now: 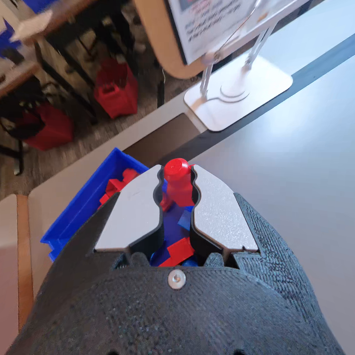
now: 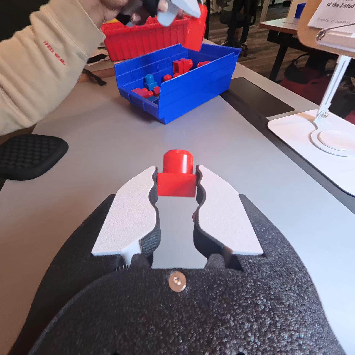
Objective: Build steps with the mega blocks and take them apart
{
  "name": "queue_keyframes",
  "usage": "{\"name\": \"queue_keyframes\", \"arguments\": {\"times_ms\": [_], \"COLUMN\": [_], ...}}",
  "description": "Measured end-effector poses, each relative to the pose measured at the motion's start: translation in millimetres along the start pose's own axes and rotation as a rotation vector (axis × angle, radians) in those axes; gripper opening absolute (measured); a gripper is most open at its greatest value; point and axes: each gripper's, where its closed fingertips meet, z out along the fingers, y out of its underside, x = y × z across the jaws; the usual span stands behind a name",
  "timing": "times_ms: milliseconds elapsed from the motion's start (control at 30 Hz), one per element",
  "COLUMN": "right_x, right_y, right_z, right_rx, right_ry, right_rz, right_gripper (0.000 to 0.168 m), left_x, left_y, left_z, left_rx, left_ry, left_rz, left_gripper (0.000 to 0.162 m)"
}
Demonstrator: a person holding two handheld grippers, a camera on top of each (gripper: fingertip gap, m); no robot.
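Note:
My left gripper point(image 1: 176, 169) is shut on a red mega block point(image 1: 179, 184), stud pointing forward, held above the blue bin point(image 1: 84, 207). Loose red and blue blocks point(image 1: 178, 251) lie in the bin below it. My right gripper point(image 2: 176, 169) is shut on a red one-stud block point(image 2: 176, 184), low over the grey table point(image 2: 134, 146). In the right wrist view the left gripper point(image 2: 182, 9) shows blurred at the top, its red block point(image 2: 196, 30) hanging over the blue bin point(image 2: 196, 94), which holds several red and blue blocks point(image 2: 180, 67).
A red bin point(image 2: 142, 40) stands behind the blue one. A person's cream sleeve point(image 2: 38, 67) reaches in from the left. A black padded armrest point(image 2: 28, 155) is at the left table edge. A white document stand's base point(image 2: 307, 134) sits at the right; it also shows in the left wrist view point(image 1: 240, 99). About 30 cm separates my left fingertips from my right.

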Motion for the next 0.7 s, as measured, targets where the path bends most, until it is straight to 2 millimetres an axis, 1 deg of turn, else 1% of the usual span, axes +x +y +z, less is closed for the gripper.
{"name": "queue_keyframes", "arguments": {"times_ms": [67,133,200,267,333,367,433,533,600,700], "right_x": [-3,-6,-8,-9,-10,-10,-11,-15,-17,-20], "right_y": [4,7,6,5,3,3,-2,-13,-20,-37], "right_z": [4,6,6,6,6,6,5,1,-4,-14], "right_rx": [-0.024,-0.044,-0.045,-0.038,-0.021,-0.011,0.027,0.111,0.180,0.316], "right_ry": [-0.002,-0.001,-0.005,-0.013,-0.029,-0.036,-0.056,-0.099,-0.122,-0.178], "right_rz": [-0.010,-0.028,-0.036,-0.029,-0.015,-0.008,0.008,0.047,0.076,0.142], "right_gripper": [0.037,0.037,0.037,0.037,0.037,0.037,0.037,0.037,0.037,0.037], "left_x": [10,11,16,29,47,62,99,160,193,234], "left_y": [-8,-11,-17,-25,-34,-39,-55,-75,-81,-80], "left_z": [-11,-16,-22,-27,-32,-36,-48,-72,-84,-88], "left_rx": [0.037,0.046,0.086,0.133,0.187,0.224,0.316,0.458,0.528,0.582], "left_ry": [-0.030,-0.079,-0.081,-0.040,0.021,0.076,0.226,0.481,0.613,0.773], "left_rz": [0.044,0.077,0.075,0.065,0.055,0.055,0.069,0.074,0.077,0.088], "left_gripper": [0.027,0.027,0.027,0.027,0.027,0.027,0.027,0.027,0.027,0.026]}}
